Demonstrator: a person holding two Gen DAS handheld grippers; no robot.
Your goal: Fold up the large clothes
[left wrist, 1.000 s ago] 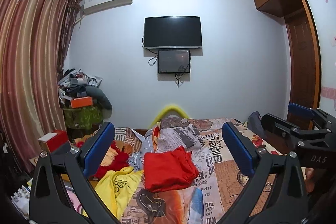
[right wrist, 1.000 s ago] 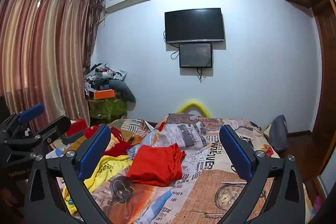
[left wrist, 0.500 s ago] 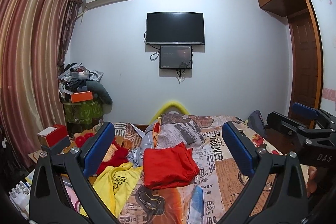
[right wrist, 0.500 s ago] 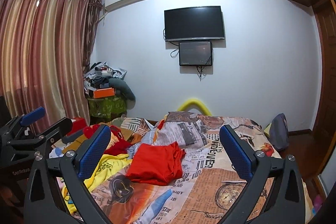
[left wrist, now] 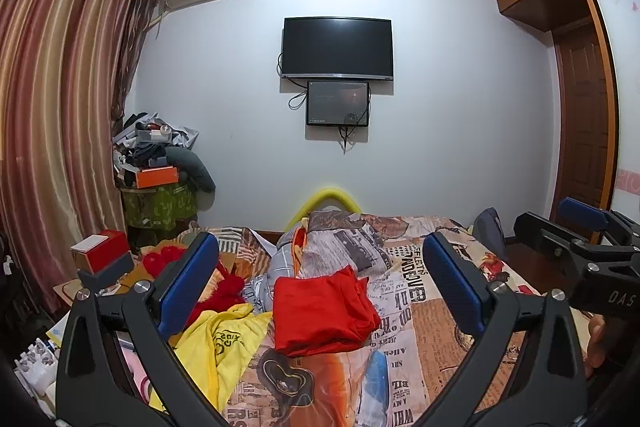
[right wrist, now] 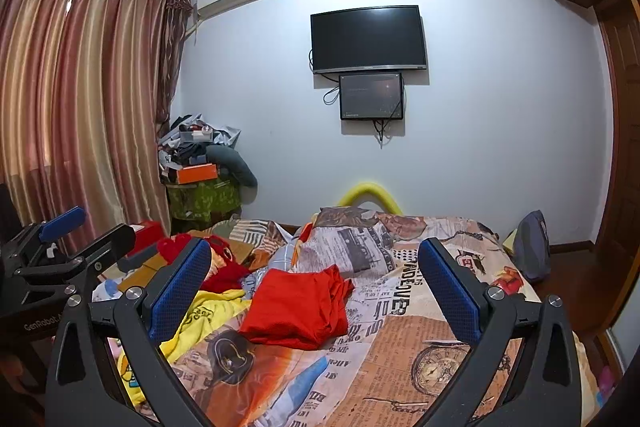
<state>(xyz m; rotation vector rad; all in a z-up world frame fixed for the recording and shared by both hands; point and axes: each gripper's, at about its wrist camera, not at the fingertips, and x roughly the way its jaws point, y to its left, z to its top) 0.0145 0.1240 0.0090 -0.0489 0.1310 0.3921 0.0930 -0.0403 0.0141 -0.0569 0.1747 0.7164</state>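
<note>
While both tools hang above the near end of the bed [left wrist: 440, 327], I see that nothing is held in either of them. On my left gripper [left wrist: 320, 283] the jaws stand wide apart, and the two blue pads [left wrist: 188, 279] frame the clothes without touching them. On my right gripper [right wrist: 316, 287] the jaws are wide apart too, and empty. The red garment [left wrist: 324, 311] lies folded in a thick, slightly untidy packet near the middle of the bed, on top of the printed bedcover with newspaper pattern [right wrist: 400, 359]. Just beside it, toward the left edge of the bed, a yellow shirt [left wrist: 224, 339] lies crumpled, with some dark print on it that I cannot read well. Behind the yellow shirt there is a heap of fluffy red fabric [right wrist: 224, 271]. In the left wrist view the right gripper shows at the right border, with fingertips of a hand [left wrist: 596, 343] under it; in the right wrist view the left gripper shows at the left border. On the far wall hang a dark television [right wrist: 368, 39] and a smaller screen [right wrist: 371, 96] under it. Striped curtains [left wrist: 60, 127] cover the left side, and a pile of things [left wrist: 160, 155] stands in the corner.
</note>
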